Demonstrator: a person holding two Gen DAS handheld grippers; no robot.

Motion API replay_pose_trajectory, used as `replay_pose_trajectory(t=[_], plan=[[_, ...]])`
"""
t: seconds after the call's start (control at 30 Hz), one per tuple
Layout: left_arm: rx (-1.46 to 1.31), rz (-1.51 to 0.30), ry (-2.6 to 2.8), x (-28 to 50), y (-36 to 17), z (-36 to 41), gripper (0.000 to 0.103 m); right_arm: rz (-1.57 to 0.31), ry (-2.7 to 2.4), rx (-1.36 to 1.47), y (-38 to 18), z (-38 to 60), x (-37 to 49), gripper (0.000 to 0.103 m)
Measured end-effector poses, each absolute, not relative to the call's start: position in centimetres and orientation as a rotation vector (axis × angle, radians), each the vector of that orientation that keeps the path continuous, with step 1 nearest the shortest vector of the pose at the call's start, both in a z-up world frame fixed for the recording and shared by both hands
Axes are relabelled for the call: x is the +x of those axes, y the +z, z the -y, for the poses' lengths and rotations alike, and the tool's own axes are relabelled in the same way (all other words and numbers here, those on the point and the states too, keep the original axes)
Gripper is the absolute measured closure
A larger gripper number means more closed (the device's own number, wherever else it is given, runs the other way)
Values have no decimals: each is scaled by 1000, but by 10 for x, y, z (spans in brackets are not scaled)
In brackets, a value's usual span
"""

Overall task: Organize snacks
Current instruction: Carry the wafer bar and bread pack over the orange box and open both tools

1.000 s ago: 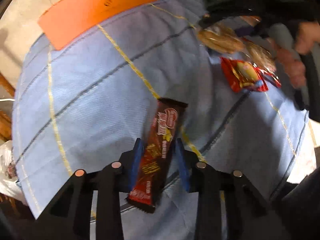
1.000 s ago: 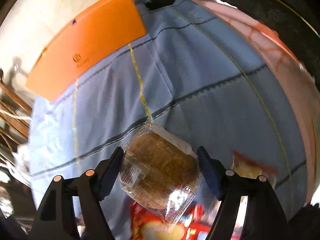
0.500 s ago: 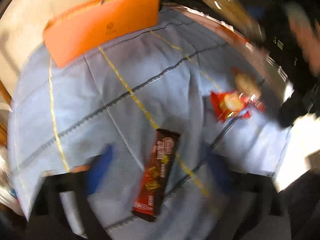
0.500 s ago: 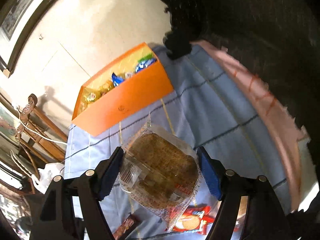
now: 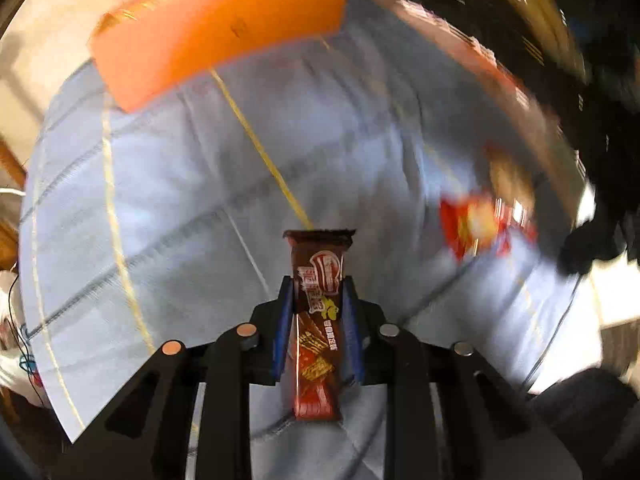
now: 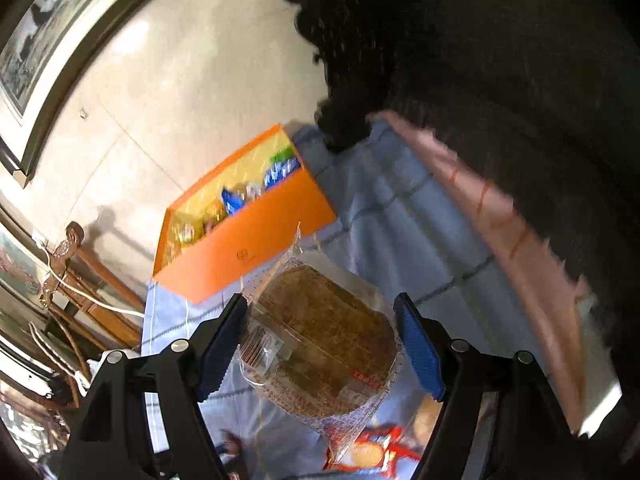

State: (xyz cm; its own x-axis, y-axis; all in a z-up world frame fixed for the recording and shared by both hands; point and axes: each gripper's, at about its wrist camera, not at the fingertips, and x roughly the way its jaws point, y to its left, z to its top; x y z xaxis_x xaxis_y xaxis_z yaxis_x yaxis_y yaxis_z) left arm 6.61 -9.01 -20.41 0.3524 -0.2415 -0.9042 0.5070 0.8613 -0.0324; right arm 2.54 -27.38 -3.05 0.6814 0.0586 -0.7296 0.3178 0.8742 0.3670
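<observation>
My left gripper [image 5: 318, 298] is shut on a brown chocolate bar [image 5: 318, 320] and holds it upright over the blue tablecloth [image 5: 180, 200]. My right gripper [image 6: 320, 320] is shut on a clear-wrapped round brown cake [image 6: 324, 344], lifted above the table. The orange box [image 6: 248, 240] stands at the far edge of the table with several snacks inside; it also shows in the left wrist view [image 5: 216, 28]. A red snack packet [image 5: 480, 224] lies on the cloth to the right, and it shows under the cake in the right wrist view [image 6: 372, 452].
A wooden chair [image 6: 80, 280] stands left of the table by the wall. A pink cloth edge [image 6: 500, 232] runs along the table's right side. A dark figure [image 6: 480, 80] fills the upper right. Another wrapped cake [image 5: 508, 172], blurred, lies beyond the red packet.
My left gripper opened, then closed again on the chocolate bar, which now stands straight in it. My right gripper rose with the cake and tilted toward the orange box.
</observation>
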Motion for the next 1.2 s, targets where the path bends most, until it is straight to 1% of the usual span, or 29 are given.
replay_pose_trajectory(t=[0.2, 0.33, 0.53, 0.73, 0.8, 0.83, 0.87, 0.9, 0.97, 1.07, 1.13, 1.2], plan=[[175, -913, -440, 116, -115, 76, 80, -754, -79, 465, 4, 276, 70, 28], [256, -830, -331, 164, -78, 87, 80, -713, 9, 422, 19, 257, 124, 28], [271, -771, -285, 246, -42, 100, 80, -706, 89, 479, 11, 238, 210, 28], [278, -771, -284, 315, -28, 112, 80, -694, 99, 452, 11, 226, 274, 28], [280, -759, -245, 330, -27, 114, 80, -691, 95, 429, 12, 224, 290, 25], [270, -748, -212, 333, -28, 113, 69, -702, 92, 395, 14, 221, 298, 17], [252, -723, -164, 336, -27, 112, 49, -709, 98, 352, 15, 216, 303, 3], [240, -694, -106, 335, -26, 112, 4, -704, 95, 318, 16, 213, 306, 4], [237, -633, -18, 331, -28, 110, 4, -704, 63, 280, 17, 212, 303, 4], [246, -709, -61, 313, -37, 109, 4, -737, 86, 357, 13, 229, 273, 4], [238, -733, -77, 282, -47, 107, 4, -756, 74, 420, 3, 248, 226, 4], [226, -777, -120, 240, -65, 109, 4, -788, 11, 420, -9, 266, 177, 4]])
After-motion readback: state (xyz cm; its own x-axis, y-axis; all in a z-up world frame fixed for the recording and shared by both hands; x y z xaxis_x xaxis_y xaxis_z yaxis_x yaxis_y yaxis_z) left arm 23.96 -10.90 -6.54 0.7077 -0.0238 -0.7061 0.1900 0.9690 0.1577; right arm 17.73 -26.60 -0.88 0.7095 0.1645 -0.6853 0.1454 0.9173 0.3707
